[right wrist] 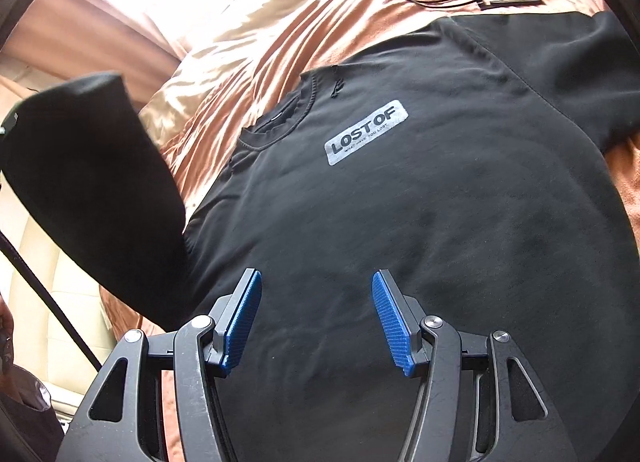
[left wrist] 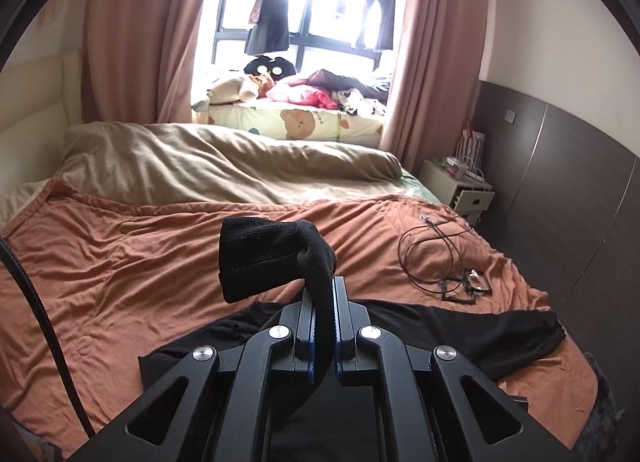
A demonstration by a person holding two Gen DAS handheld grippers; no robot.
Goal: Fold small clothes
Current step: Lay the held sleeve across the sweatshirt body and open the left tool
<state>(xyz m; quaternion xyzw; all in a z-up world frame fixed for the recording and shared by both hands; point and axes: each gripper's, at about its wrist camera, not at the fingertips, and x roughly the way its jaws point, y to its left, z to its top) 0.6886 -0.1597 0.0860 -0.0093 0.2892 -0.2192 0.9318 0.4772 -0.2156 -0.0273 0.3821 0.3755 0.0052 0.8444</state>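
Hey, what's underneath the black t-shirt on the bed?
The black t-shirt lies spread flat on the orange blanket, which shows all around it. Whether anything else sits beneath the shirt cannot be seen; the fabric covers it.

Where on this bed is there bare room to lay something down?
The wide orange blanket is bare between the rumpled beige duvet and the spread black T-shirt. Crowded: the right side, where a coiled black cable and black-framed glasses lie just beyond the shirt's sleeve.
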